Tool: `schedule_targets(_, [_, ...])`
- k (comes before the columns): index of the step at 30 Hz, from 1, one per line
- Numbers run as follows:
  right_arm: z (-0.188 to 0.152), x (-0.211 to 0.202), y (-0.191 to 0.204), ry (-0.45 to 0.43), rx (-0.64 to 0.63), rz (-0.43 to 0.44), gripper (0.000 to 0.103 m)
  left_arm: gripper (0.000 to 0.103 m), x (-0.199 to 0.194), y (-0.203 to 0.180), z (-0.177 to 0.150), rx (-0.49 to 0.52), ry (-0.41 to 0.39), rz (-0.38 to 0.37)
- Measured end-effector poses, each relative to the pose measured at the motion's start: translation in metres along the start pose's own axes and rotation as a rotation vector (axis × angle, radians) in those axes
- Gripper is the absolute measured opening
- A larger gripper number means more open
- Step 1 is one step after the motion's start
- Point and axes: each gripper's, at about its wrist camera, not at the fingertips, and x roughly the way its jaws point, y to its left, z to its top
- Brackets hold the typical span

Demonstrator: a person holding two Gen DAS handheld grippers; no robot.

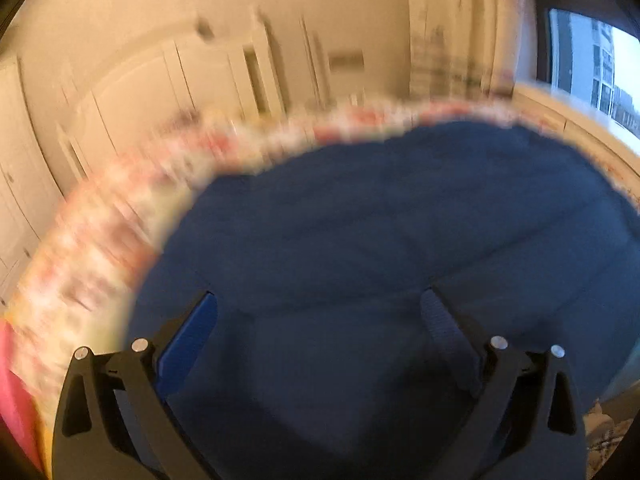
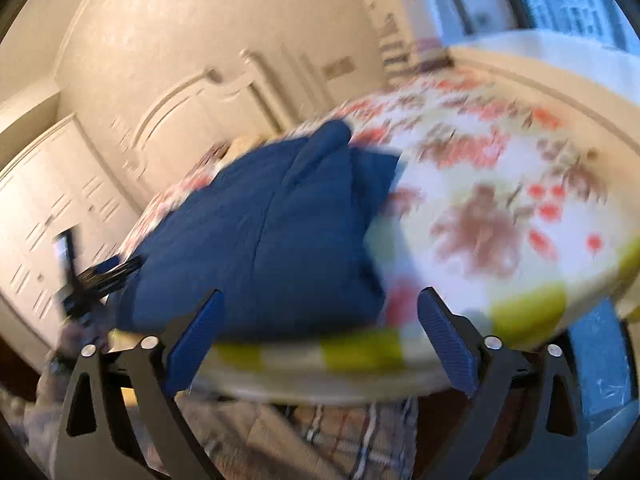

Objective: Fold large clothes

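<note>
Blue garment (image 2: 280, 224) is lying bunched on the floral-covered table (image 2: 500, 200). Left gripper (image 1: 320, 308) and right gripper (image 2: 320, 304) are both hanging wide open, empty, probably positioning for a fold grasp.

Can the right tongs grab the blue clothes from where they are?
Probably yes. The right tongs are open and hold nothing, and the blue clothes lie on the flowery cloth straight ahead, with nothing between. The picture is blurry, so the gap is hard to judge.
</note>
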Motion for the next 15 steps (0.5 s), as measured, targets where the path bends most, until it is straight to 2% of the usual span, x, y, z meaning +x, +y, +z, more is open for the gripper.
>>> schedule_targets(2, [-0.014,0.004,0.004,0.041,-0.013,0.027,0.086,0.101,0.006,0.003,-0.003,-0.018,-0.018,-0.030])
schedule_targets(5, [-0.027,0.014,0.011,0.059,-0.017,0.049,0.086,0.101,0.009,-0.004,-0.001,0.018,0.017,0.002])
schedule_targets(10, [-0.021,0.034,0.025,0.049,-0.014,0.076,0.089,0.101,0.010,-0.004,-0.004,0.025,0.012,0.006])
schedule_targets(13, [-0.016,0.044,0.036,0.054,-0.017,0.063,0.089,0.101,0.009,-0.002,-0.005,0.025,0.005,0.006])
schedule_targets(15, [-0.011,0.053,0.043,0.060,-0.006,0.057,0.095,0.101,0.011,0.000,-0.004,0.024,0.001,0.004])
